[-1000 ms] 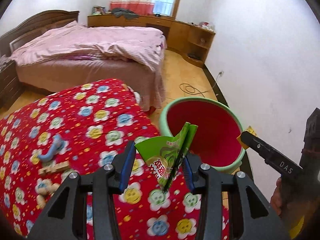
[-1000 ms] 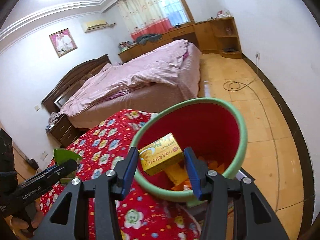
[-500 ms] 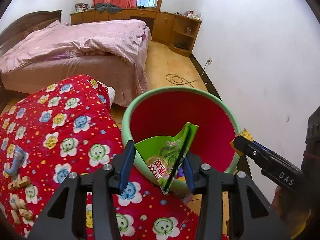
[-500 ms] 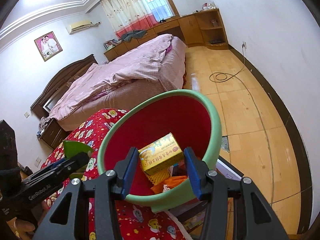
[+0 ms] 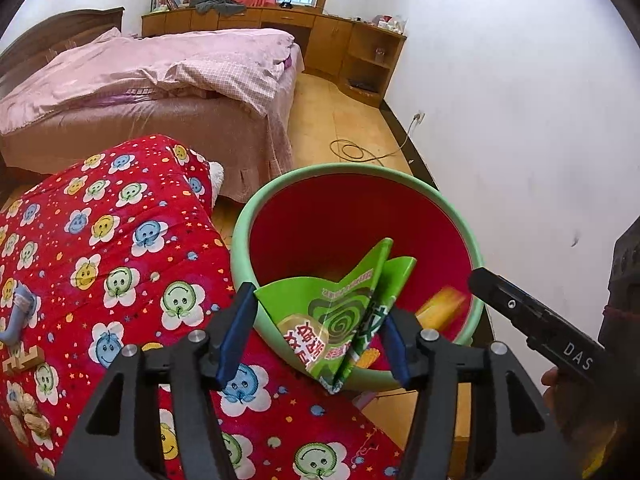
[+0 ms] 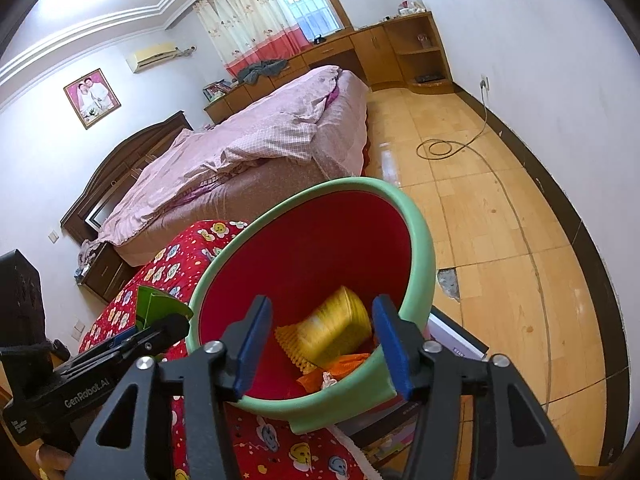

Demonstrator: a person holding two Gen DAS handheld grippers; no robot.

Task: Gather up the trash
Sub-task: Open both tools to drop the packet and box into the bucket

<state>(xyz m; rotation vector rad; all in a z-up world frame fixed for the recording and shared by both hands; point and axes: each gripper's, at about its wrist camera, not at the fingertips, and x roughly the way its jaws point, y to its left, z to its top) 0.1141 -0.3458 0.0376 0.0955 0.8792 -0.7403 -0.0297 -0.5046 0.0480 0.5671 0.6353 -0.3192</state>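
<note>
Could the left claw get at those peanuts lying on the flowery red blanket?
Probably yes: the peanuts lie uncovered on the blanket just beside the left claw, whose jaws are opening around a green wrapper.

Pink-covered bed (image 5: 160,76), red floral quilt (image 5: 100,264), wooden cabinets (image 5: 352,48), coiled cable (image 6: 438,148)

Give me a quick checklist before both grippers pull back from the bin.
1. Right gripper jaws opening, yellow box blurred, dropping clear of them: ok.
2. Yellow box inside the bin: ok.
3. Left gripper jaws opening, green wrapper between them: ok.
4. Green wrapper free of the pads: cannot tell.
5. Green wrapper over the bin's mouth: ok, though its lower corner overlaps the near rim.
</note>
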